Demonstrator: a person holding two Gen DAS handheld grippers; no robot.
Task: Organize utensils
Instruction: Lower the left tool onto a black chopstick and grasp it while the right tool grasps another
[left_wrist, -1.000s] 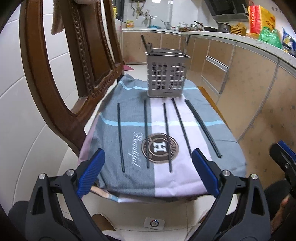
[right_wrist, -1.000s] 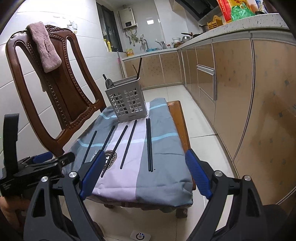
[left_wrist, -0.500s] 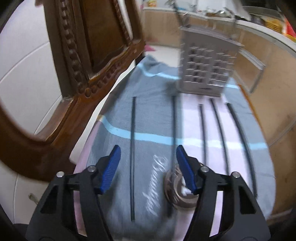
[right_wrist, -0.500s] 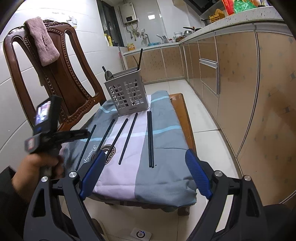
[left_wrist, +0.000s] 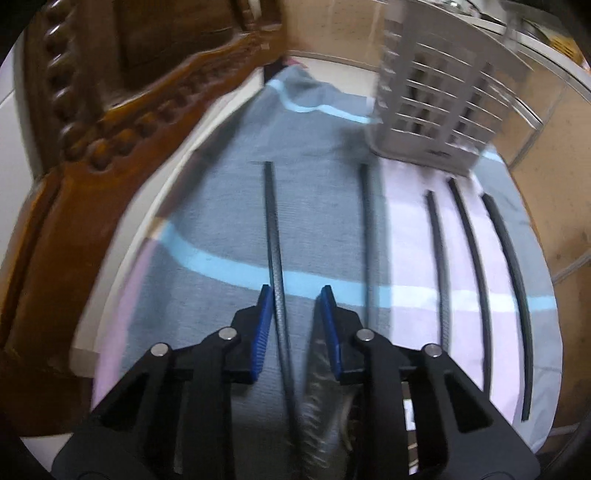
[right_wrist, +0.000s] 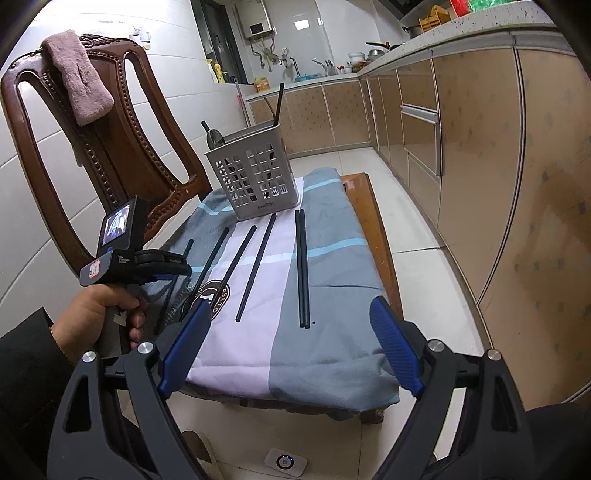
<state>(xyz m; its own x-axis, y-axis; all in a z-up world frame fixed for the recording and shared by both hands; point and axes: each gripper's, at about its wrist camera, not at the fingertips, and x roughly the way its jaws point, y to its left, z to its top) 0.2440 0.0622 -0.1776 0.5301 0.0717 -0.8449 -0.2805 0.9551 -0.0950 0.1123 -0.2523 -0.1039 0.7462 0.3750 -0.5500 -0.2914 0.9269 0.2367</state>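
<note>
1. The left hand-held gripper (left_wrist: 297, 291) is hovering low over the cloth-covered table (right_wrist: 332, 354), its blue fingers (left_wrist: 264, 325) standing apart on either side of the leftmost chopstick (left_wrist: 275, 266). The jaws are open; the left finger is lying close beside the stick, and contact cannot be confirmed because of blur.
2. The right hand-held gripper (right_wrist: 291, 347) is hanging off the near edge of the table with its jaws spread wide, gripping nothing.
3. The remaining chopsticks are lying on the cloth roughly parallel, running from the near edge toward the far edge: a second chopstick (left_wrist: 367, 240) just right of the left hand-held gripper, then a third chopstick (left_wrist: 439, 266) and a fourth chopstick (left_wrist: 472, 258), apart from one another.
4. A pair of chopsticks (right_wrist: 302, 266) is lying side by side, touching, nearest the right edge of the table.
5. The grey utensil basket (right_wrist: 255, 181) is standing upright at the far edge of the table, with dark handles rising above its rim.
6. A carved wooden chair (right_wrist: 122, 147) is standing along the left edge of the table, a pink towel (right_wrist: 79, 81) draped over its top rail.
</note>
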